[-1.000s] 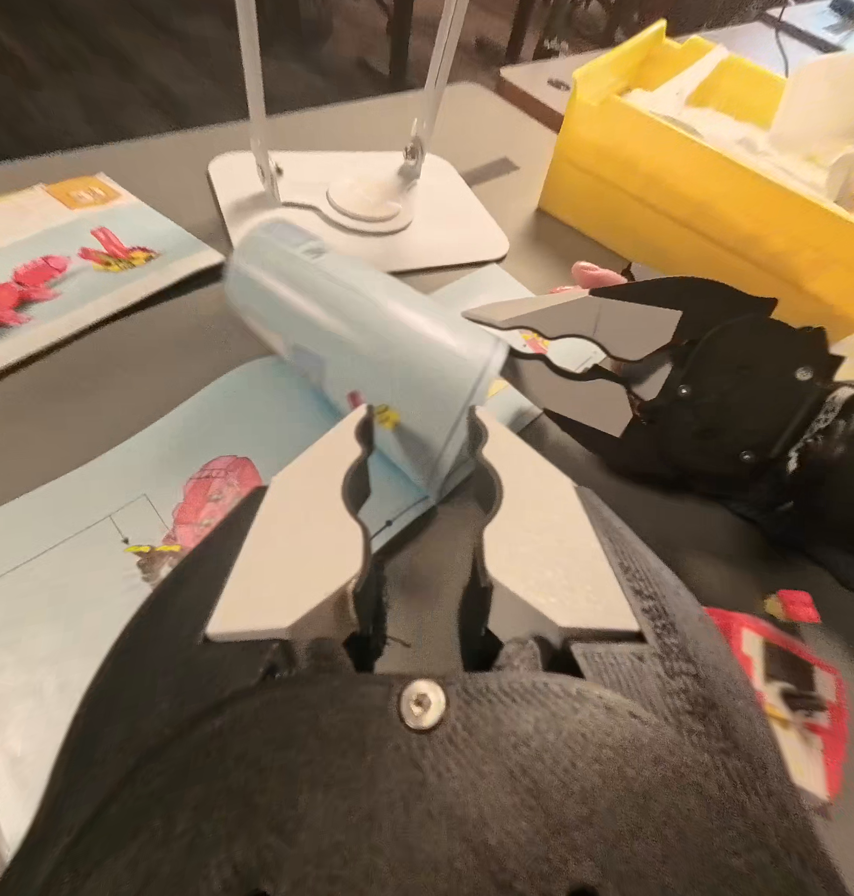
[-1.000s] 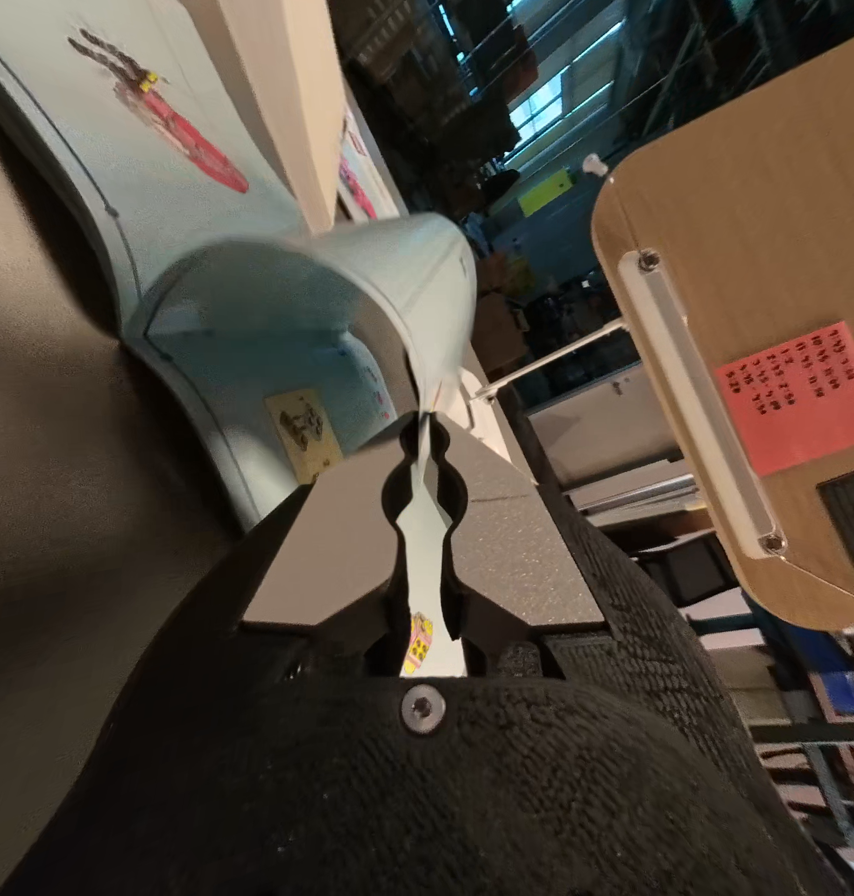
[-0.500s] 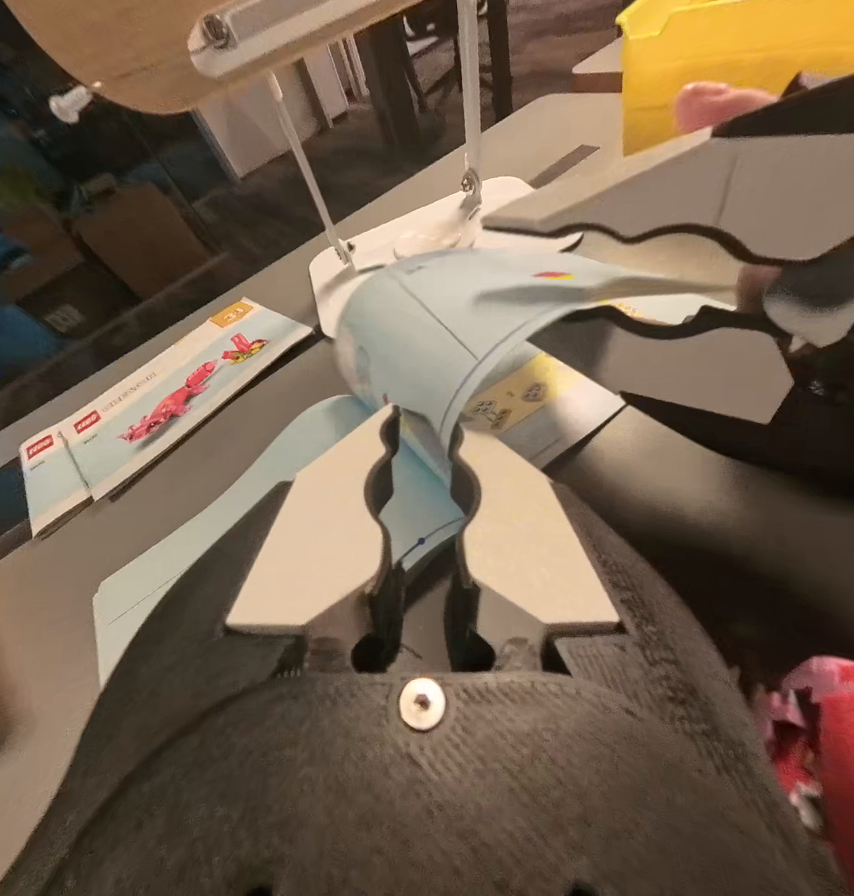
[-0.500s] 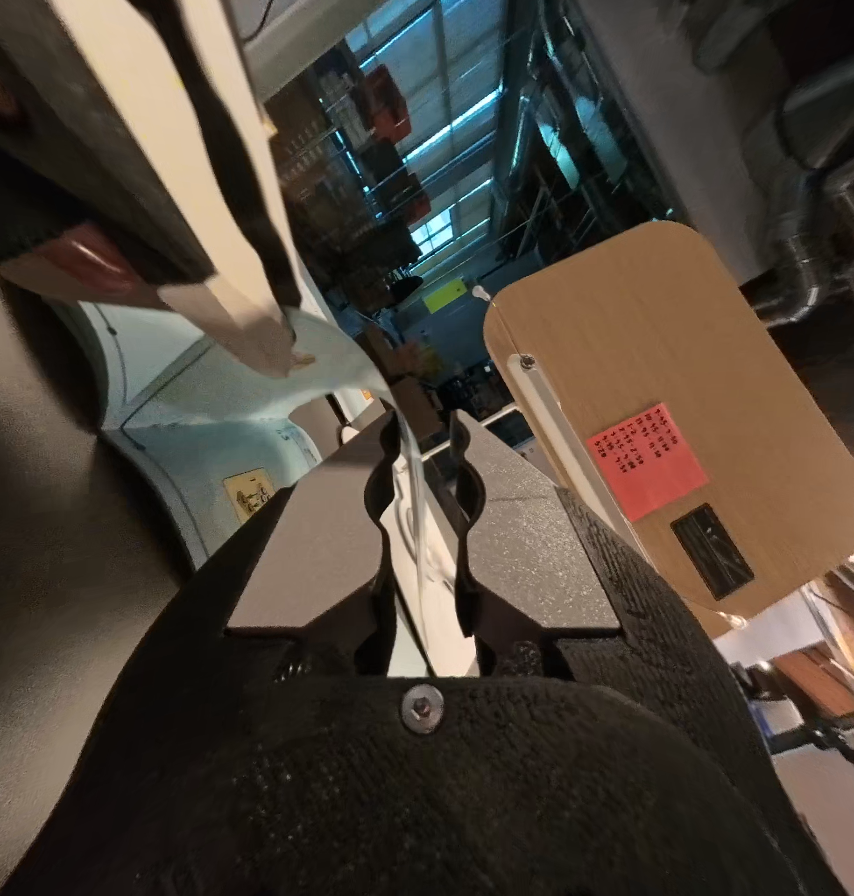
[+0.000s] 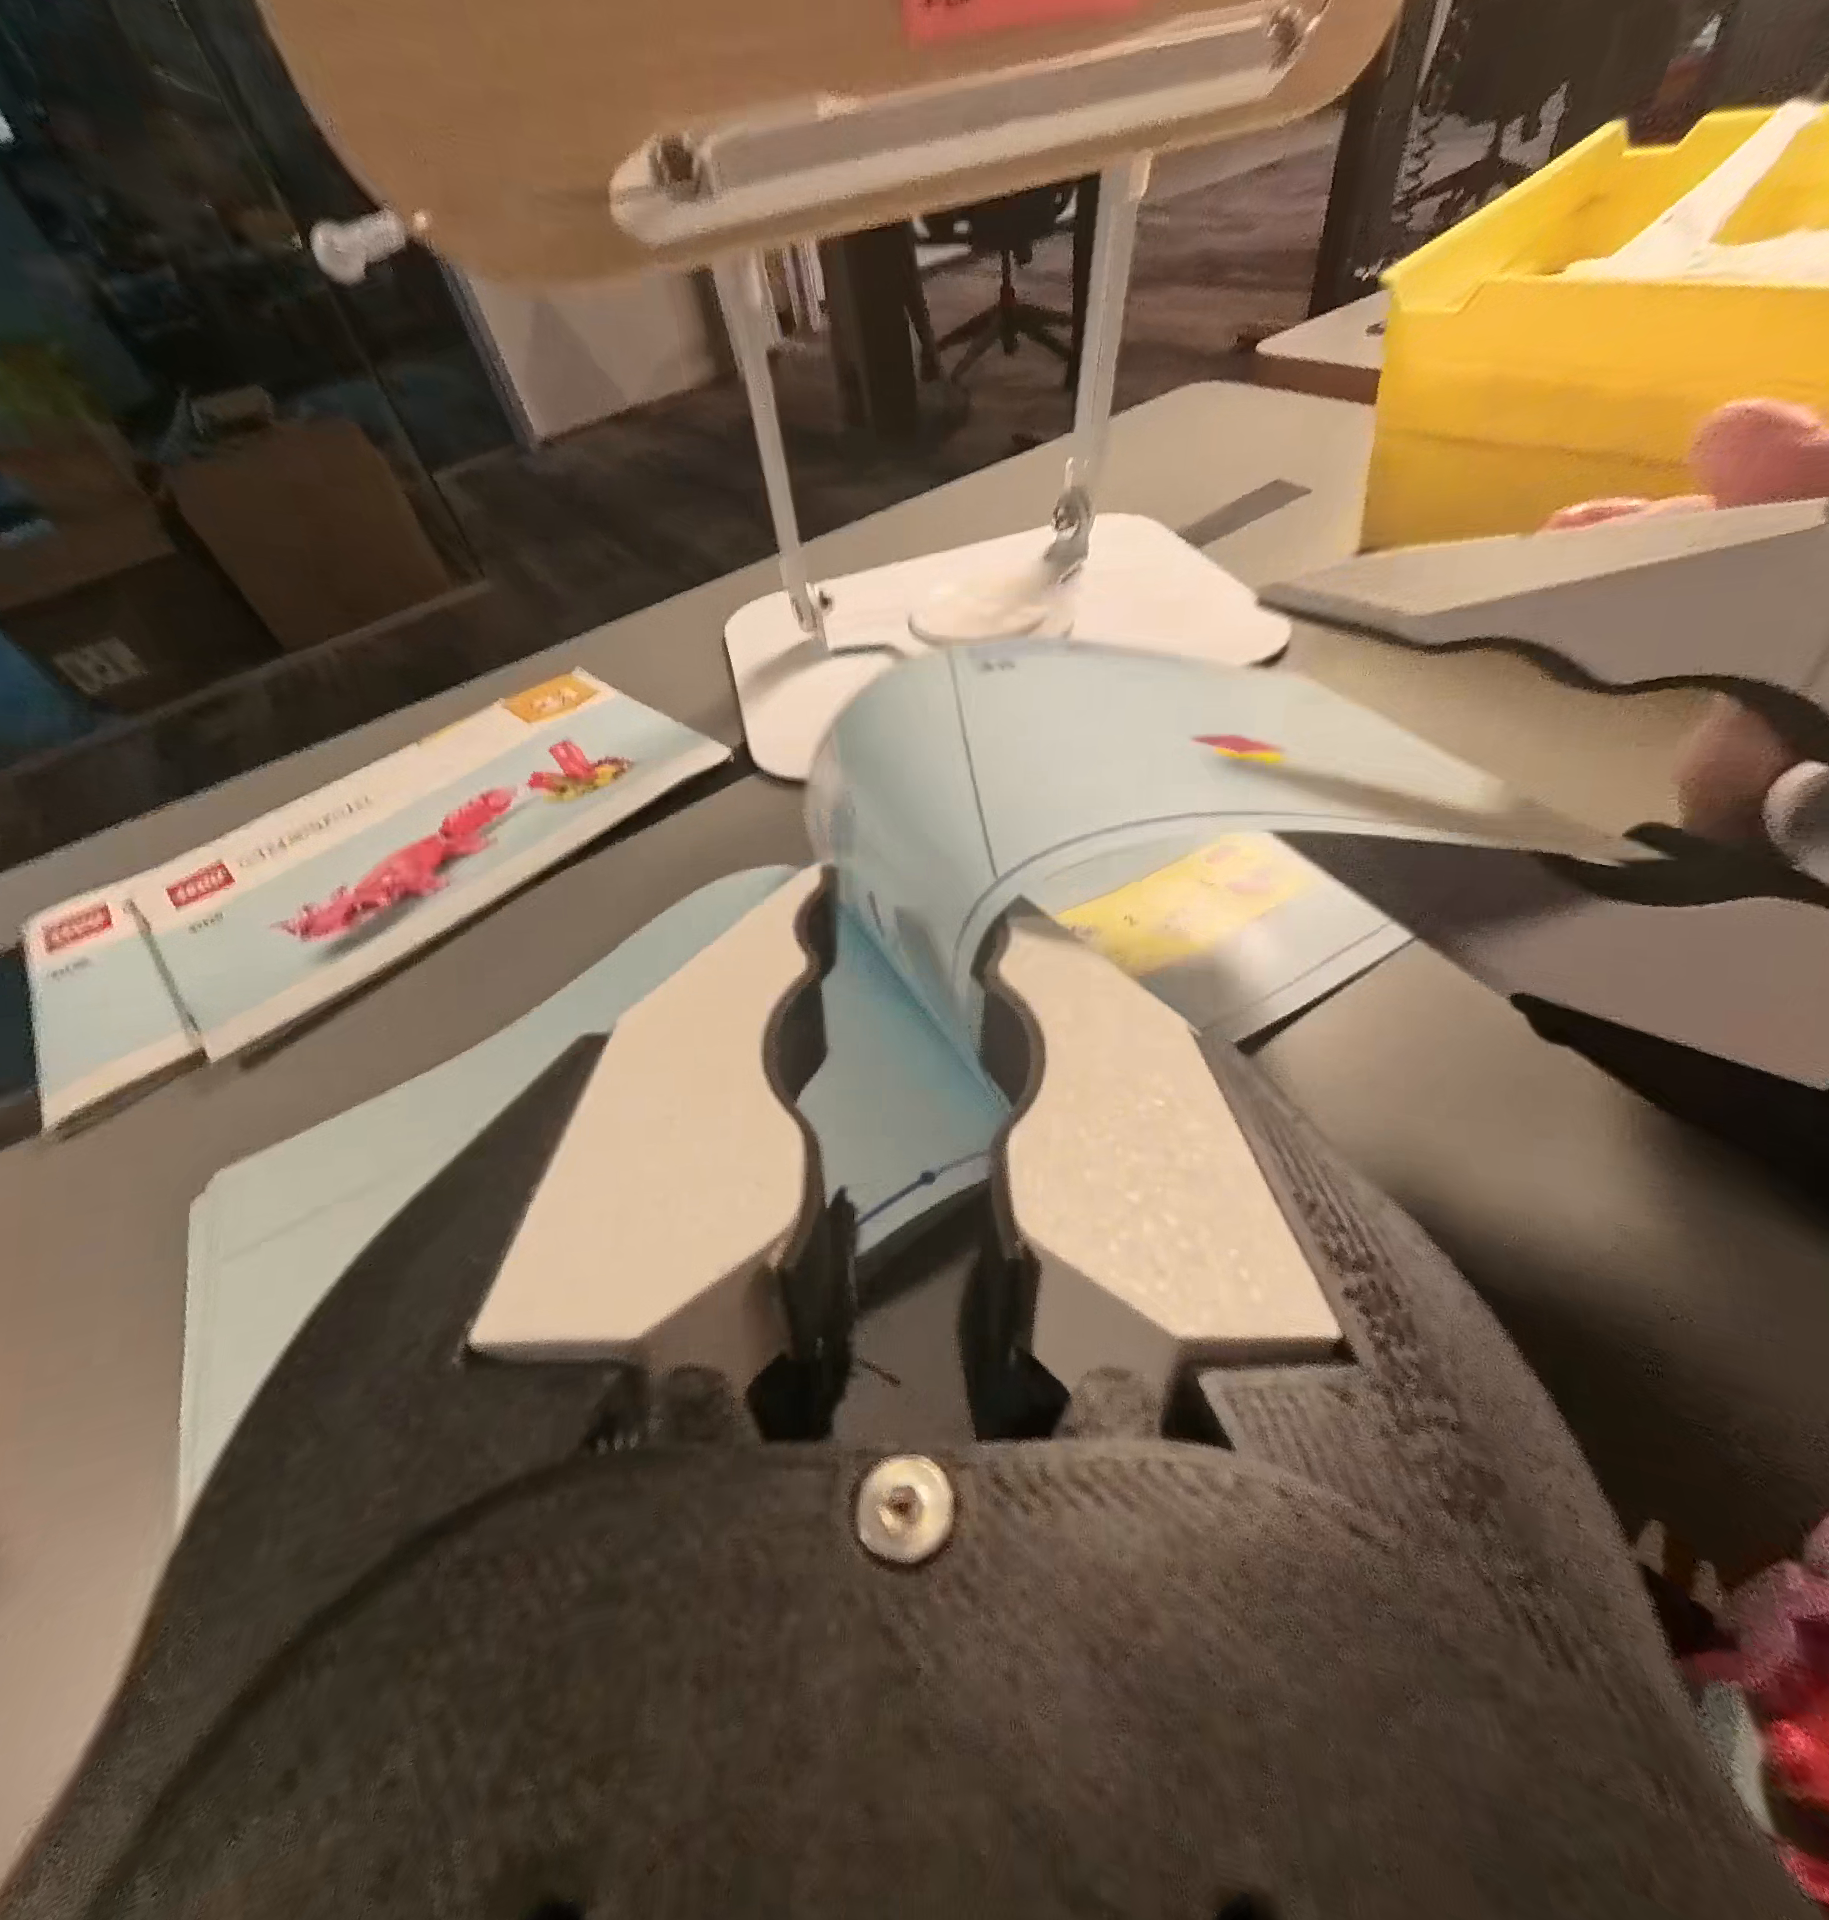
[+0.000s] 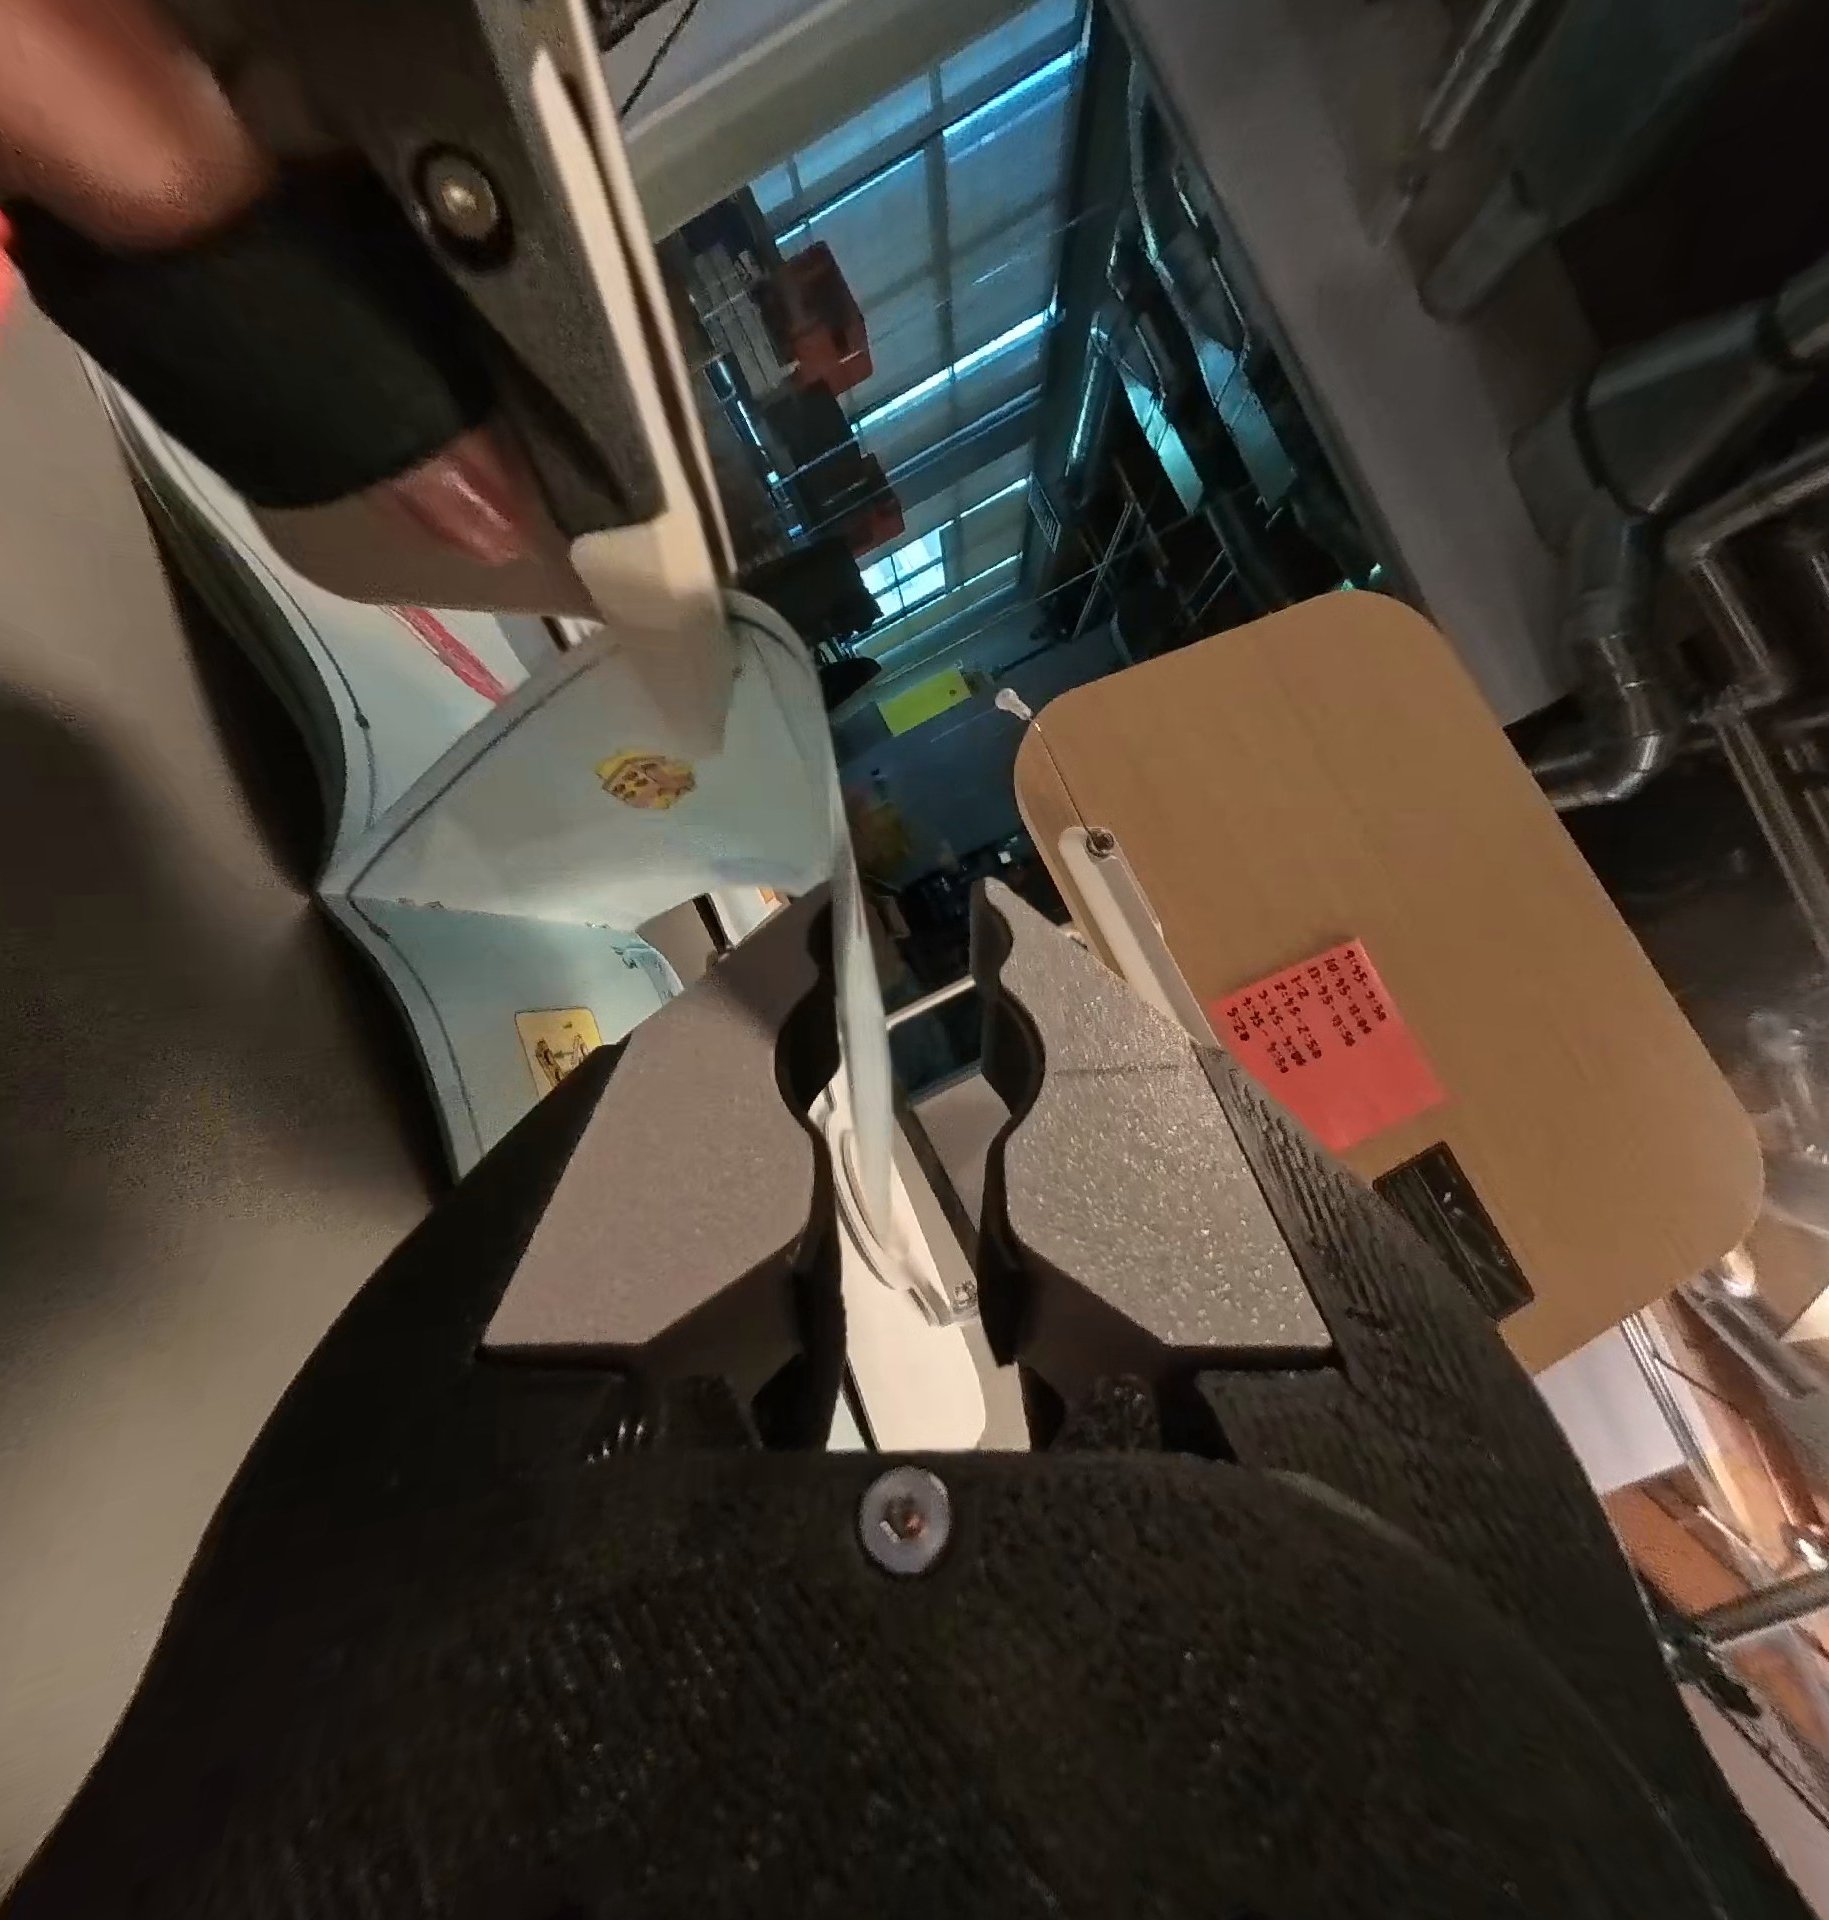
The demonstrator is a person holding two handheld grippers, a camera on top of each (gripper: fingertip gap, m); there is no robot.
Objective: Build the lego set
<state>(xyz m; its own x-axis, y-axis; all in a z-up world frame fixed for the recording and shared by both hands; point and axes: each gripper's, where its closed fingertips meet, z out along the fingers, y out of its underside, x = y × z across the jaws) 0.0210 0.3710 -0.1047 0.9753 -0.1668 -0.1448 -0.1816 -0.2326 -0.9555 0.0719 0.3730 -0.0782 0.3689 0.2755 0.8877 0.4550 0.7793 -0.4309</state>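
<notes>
An open light-blue booklet (image 5: 370,1143) lies on the dark table (image 5: 1512,1195). One of its pages (image 5: 1097,758) is lifted and curls over to the right. My left gripper (image 5: 910,914) is open, low over the booklet's fold; the base of the curled page stands between its fingertips without being pinched. My right gripper (image 6: 899,914) is open too. The page's free edge (image 6: 858,997) runs between its fingers, close to the left finger (image 6: 744,1039) and clear of the right one. The right gripper also shows in the left wrist view (image 5: 1575,758), jaws apart around the page.
A second booklet (image 5: 370,862) with a red figure lies closed at the left. A white stand base (image 5: 1149,592) with two thin rods holds up a wooden board (image 5: 785,104). A yellow bin (image 5: 1564,364) stands at the back right. A red toy (image 5: 1803,1714) lies at the near right.
The right gripper, shut on the page's edge a second ago, has opened; the page now sits loose between its fingers. The left gripper narrowed around the page's base, then widened a little.
</notes>
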